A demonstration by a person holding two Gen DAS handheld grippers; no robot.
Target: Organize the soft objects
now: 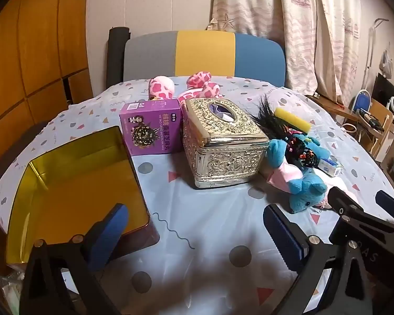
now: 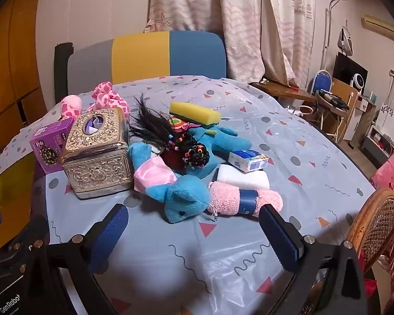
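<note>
Currently both grippers are held above a table [image 2: 315, 157] covered with a patterned plastic cloth, and nothing is gripped. In the left wrist view the left gripper [image 1: 197, 232] is seen at the bottom of the frame with its blue-padded jaws spread wide over bare cloth. An open gold-lined tin [image 1: 73, 181] is seen at lower left, just beside the left finger. Behind it a purple carton [image 1: 151, 128] stands against an embossed silver tissue box [image 1: 223, 141] at centre. A pink spotted plush toy [image 1: 197, 86] lies behind these, near the far edge.

In the right wrist view the right gripper [image 2: 194, 232] is likewise held wide apart at the bottom of the frame. Just beyond its fingertips a blue plush toy [image 2: 186, 199] is found at centre, touching a rolled pink towel [image 2: 244, 200] with a dark band. A folded white cloth [image 2: 243, 177] lies behind the roll, and a small blue-and-white carton [image 2: 248, 160] beyond that. A black-haired doll [image 2: 170, 136] lies across the blue plush, with a yellow sponge [image 2: 194, 111] further back.
</note>
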